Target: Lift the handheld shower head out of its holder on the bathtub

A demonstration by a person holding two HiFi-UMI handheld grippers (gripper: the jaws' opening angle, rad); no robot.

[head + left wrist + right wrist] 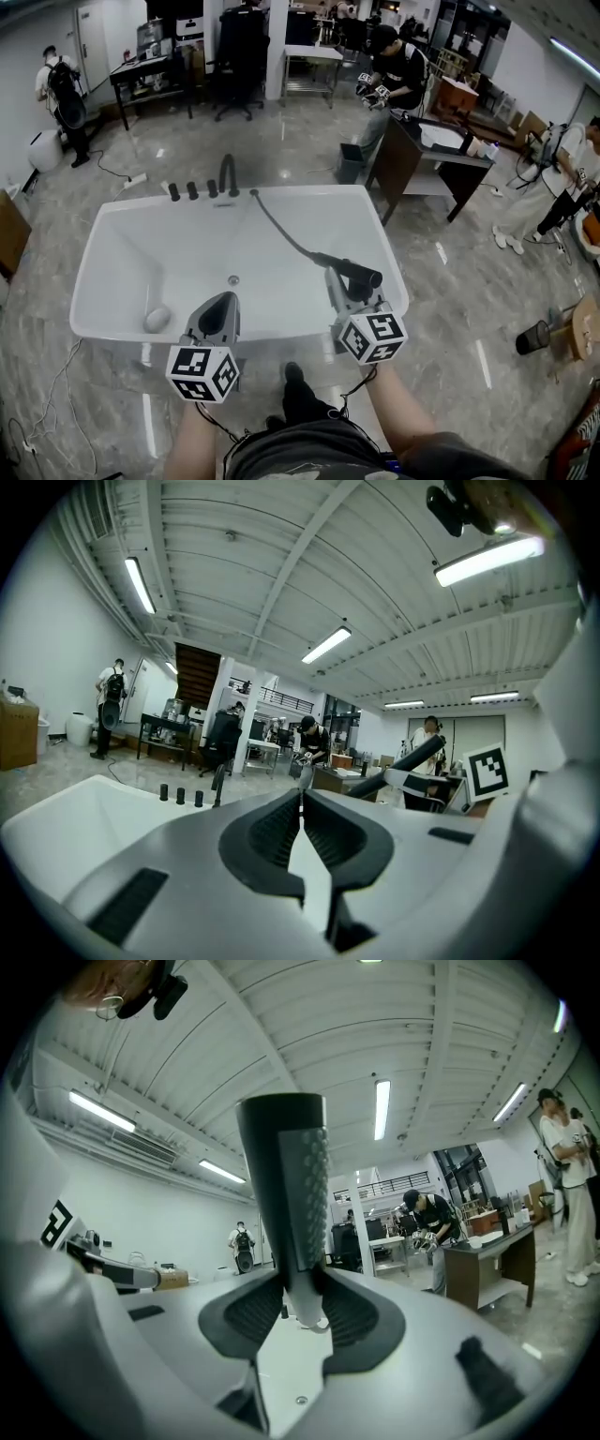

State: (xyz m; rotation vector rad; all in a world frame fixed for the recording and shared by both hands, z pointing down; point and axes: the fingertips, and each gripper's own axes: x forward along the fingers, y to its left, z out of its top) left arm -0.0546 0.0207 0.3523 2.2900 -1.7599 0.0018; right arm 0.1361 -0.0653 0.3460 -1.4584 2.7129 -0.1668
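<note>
Setting: a large workshop hall with a glossy floor, seen from above by the person holding two grippers
Bathtub (169, 244): white and rectangular, filling the middle of the head view, with its near rim just in front of the person
Tap fittings: a dark curved faucet (228, 173) and a row of three dark knobs (192, 190) stand on the far rim
Shower head (352, 269): dark, held over the near right part of the tub, tilted so its end points toward the right rim
Shower head from the right gripper view (286, 1185): it rises upright out of the jaws, its dotted face turned to the right
Hose (281, 230): dark, running in a loose curve from the far rim, beside the faucet, across the tub to the shower head
Right gripper (342, 277): clamped on the lower end of the shower head, with both pads pressed against it
Left gripper (223, 298): over the near rim left of centre, its jaws closed together with nothing between them
Marker cubes: one on each gripper, close to the person's forearms
Inside the tub: a drain (233, 279) near the middle and a small pale rounded thing (157, 319) by the near left corner
Background: a person (394, 75) stands at a dark desk beyond the tub's far right corner
</note>
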